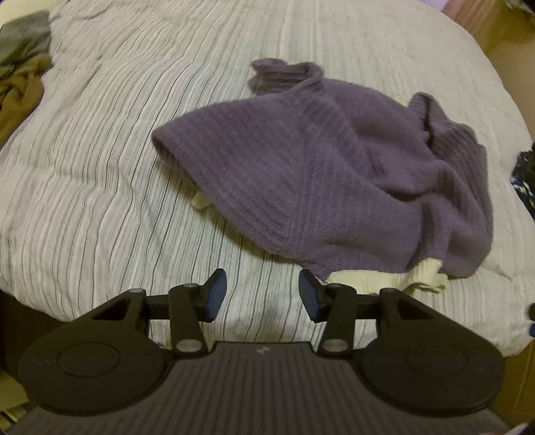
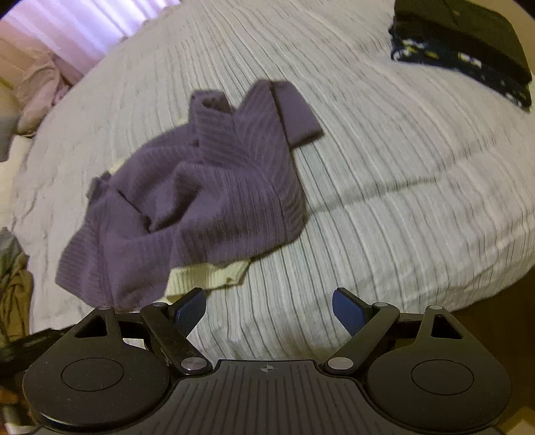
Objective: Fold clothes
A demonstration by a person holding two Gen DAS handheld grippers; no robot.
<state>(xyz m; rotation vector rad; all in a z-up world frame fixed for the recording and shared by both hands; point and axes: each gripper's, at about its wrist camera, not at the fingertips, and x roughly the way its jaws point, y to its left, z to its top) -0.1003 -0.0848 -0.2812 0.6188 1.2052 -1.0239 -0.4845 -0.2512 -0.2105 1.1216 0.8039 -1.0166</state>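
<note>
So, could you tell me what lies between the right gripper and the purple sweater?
In the right wrist view, only striped bedspread separates the open right gripper from the purple sweater and its cream hem.

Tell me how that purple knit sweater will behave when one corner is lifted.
Probably floppy: the purple sweater lies crumpled in soft folds on the striped bedspread. Likely to sag and drag rather than slide. Its cream trim may trail.

— What sort of place is this?
— A bedroom at home: a bed [image 1: 100, 187] under a striped duvet, clothes [image 2: 468, 50] stacked far right, curtain [image 2: 67, 30] far left.
</note>
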